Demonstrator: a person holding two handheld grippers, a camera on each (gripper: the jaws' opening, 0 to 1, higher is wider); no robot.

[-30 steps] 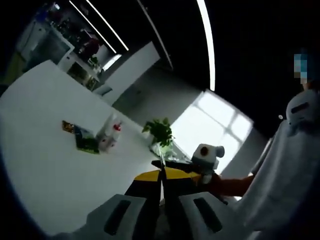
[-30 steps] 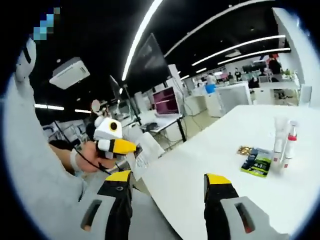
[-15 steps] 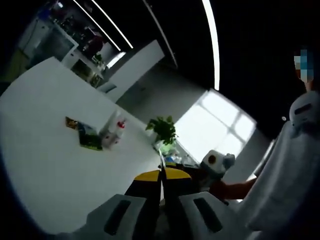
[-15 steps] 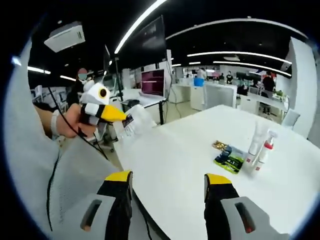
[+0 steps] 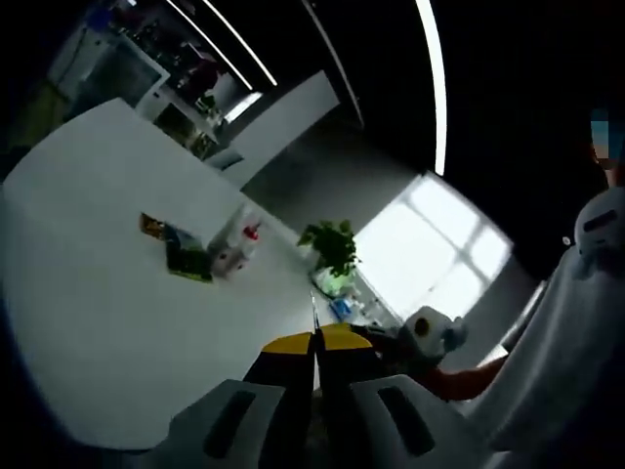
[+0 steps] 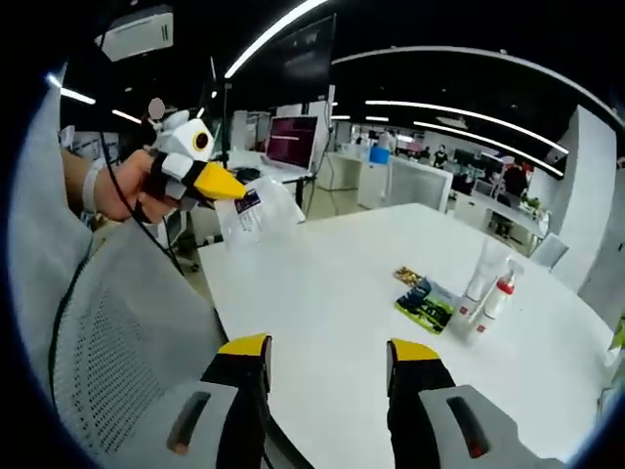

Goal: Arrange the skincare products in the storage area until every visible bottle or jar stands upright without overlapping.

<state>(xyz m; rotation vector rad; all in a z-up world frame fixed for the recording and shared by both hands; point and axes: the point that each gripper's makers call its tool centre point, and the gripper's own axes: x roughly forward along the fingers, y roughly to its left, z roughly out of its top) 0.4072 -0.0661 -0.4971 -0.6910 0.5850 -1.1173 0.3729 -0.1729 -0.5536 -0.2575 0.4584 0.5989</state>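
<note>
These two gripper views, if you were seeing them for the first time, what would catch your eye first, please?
In the right gripper view, the left gripper stands out at upper left, its yellow jaws shut on a clear bag held above the white table's edge. Farther across the table sits a small cluster: a tall white tube, a red-capped spray bottle and a dark green packet. The right gripper is open in the foreground.

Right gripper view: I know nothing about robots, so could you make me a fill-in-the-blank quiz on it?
1. The left gripper is ___ on a clear plastic item with a dark label.
2. The right gripper has its jaws ___, with nothing between them.
3. On the white table, the small spray bottle beside the tall white tube has a ___ top.

Missing words: shut; open; red
</note>
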